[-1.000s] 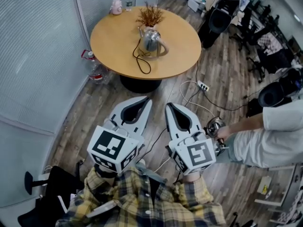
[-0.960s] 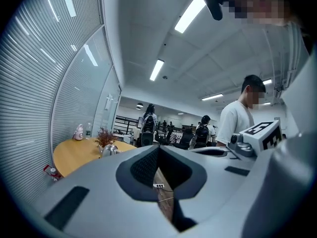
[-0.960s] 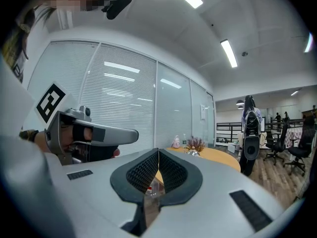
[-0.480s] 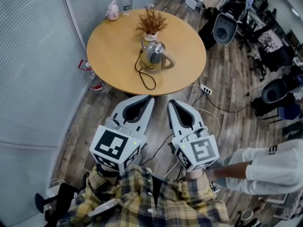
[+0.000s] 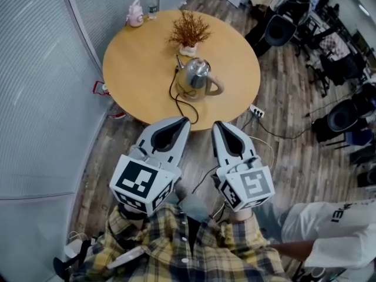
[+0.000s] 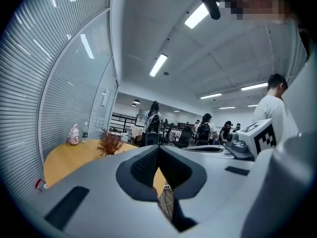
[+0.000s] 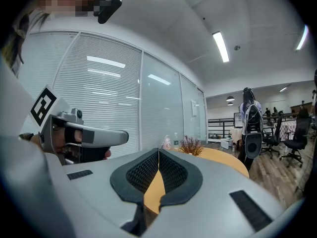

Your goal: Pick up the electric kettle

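Head view: left gripper point(image 5: 185, 121) and right gripper point(image 5: 217, 124) jaws together, empty, short of table point(image 5: 135, 57); open right early, take kettle point(image 5: 197, 75), upper centre, by handle point(image 5: 217, 89), avoid cord point(image 5: 174, 90)

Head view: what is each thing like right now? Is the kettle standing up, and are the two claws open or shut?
Electric kettle: upright on the round table, lid on, not held.
Black cord: looped on the table, running from the kettle over the edge.
Left claw: shut, holding nothing.
Right claw: shut, holding nothing.
Dried plant: upright in its vase.
Water bottle: upright.
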